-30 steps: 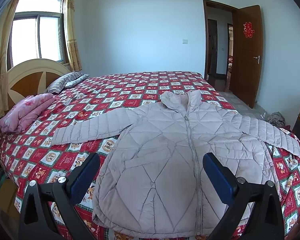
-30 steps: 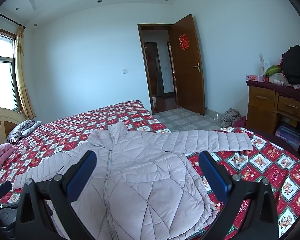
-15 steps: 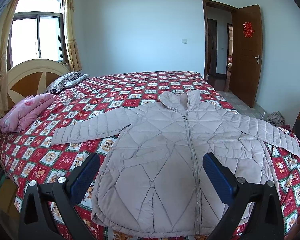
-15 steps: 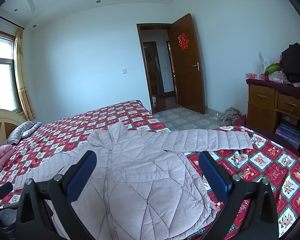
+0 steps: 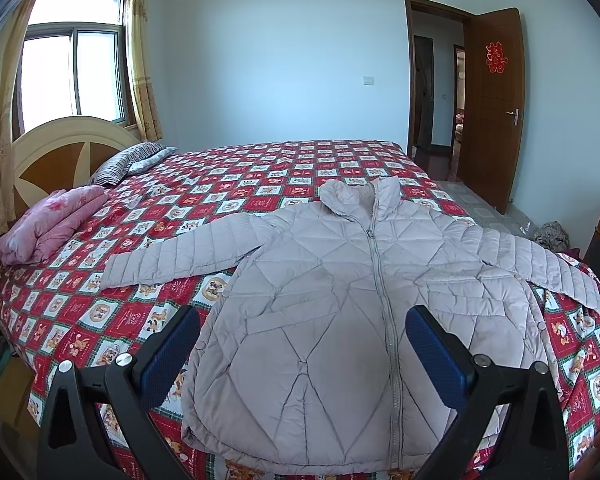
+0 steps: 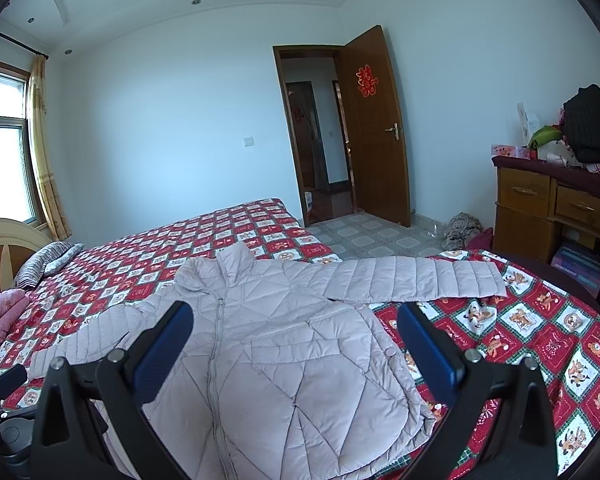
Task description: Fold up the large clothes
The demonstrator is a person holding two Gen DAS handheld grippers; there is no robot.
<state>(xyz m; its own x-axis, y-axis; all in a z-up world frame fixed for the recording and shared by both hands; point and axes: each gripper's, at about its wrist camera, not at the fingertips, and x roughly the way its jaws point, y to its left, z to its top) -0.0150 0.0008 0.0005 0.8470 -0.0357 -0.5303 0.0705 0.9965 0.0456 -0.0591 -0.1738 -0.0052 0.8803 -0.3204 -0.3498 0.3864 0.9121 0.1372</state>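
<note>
A pale pink-grey quilted jacket [image 5: 340, 304] lies flat, zipped and front up, on a bed with a red patterned cover [image 5: 260, 176]. Both sleeves are spread out sideways and the collar points away from me. My left gripper [image 5: 302, 348] is open and empty, hovering above the jacket's lower hem. The jacket also shows in the right wrist view [image 6: 284, 344], its right sleeve [image 6: 416, 280] stretched toward the bed's edge. My right gripper [image 6: 296, 344] is open and empty above the jacket's right half.
A folded pink blanket [image 5: 48, 224] and a striped pillow [image 5: 128, 160] lie by the headboard [image 5: 60, 152]. A wooden dresser [image 6: 556, 208] with clutter stands at the right. An open door [image 6: 376, 128] is at the far side, with a cloth heap [image 6: 462, 230] on the tiled floor.
Both grippers have barely shifted; the right wrist view has drifted slightly. The jacket lies unchanged.
</note>
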